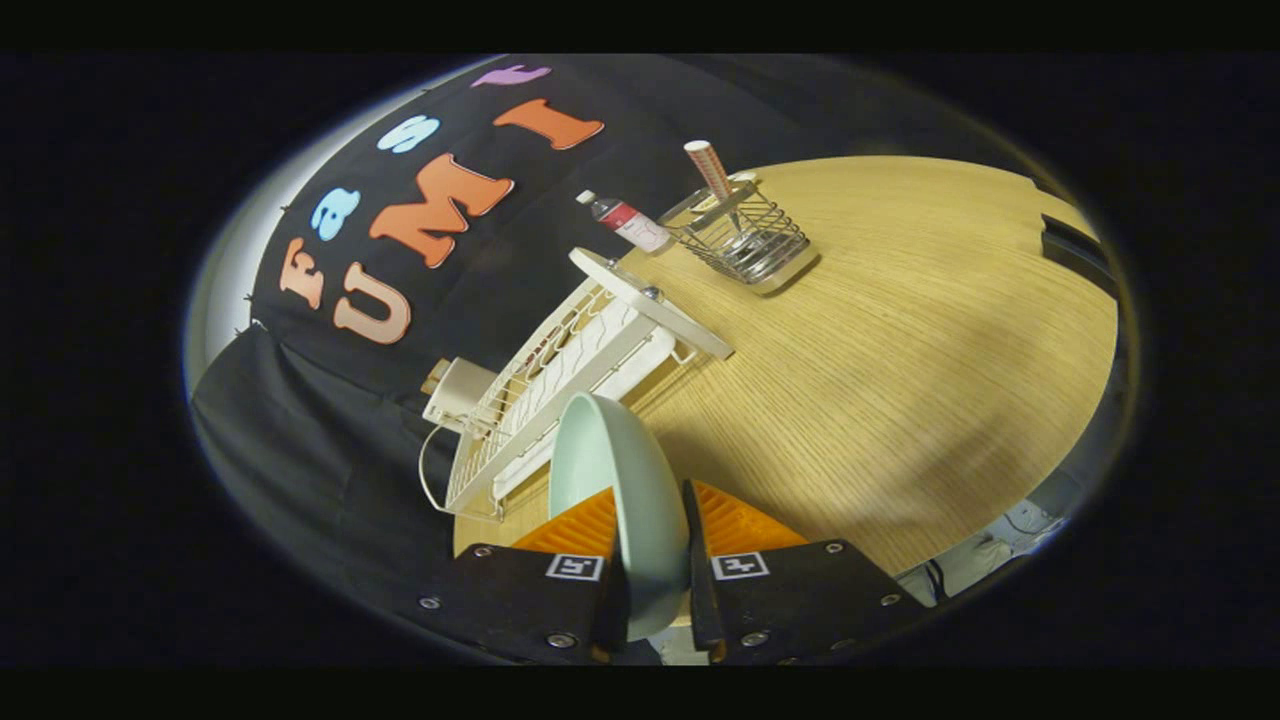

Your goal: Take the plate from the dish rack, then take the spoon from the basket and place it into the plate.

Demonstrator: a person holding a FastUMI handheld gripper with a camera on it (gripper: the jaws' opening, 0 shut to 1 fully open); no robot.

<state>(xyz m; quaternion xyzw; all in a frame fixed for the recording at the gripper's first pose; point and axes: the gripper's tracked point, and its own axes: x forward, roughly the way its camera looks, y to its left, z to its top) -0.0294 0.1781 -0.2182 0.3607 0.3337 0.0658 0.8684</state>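
Gripping the pale green plate (620, 480) edge-on, my gripper (648, 560) has both fingers pressed against its two faces, holding it upright just beside the white dish rack (560, 390) and above the wooden table (900, 380). It looks like glazed ware (stiff, smooth, likely slippery and breakable), so I judge a deep hold well past the rim is safest. Beyond the rack, near a small bottle (628, 222), the wire basket (745, 240) holds the spoon (712, 172), its handle standing up, best pinched there.
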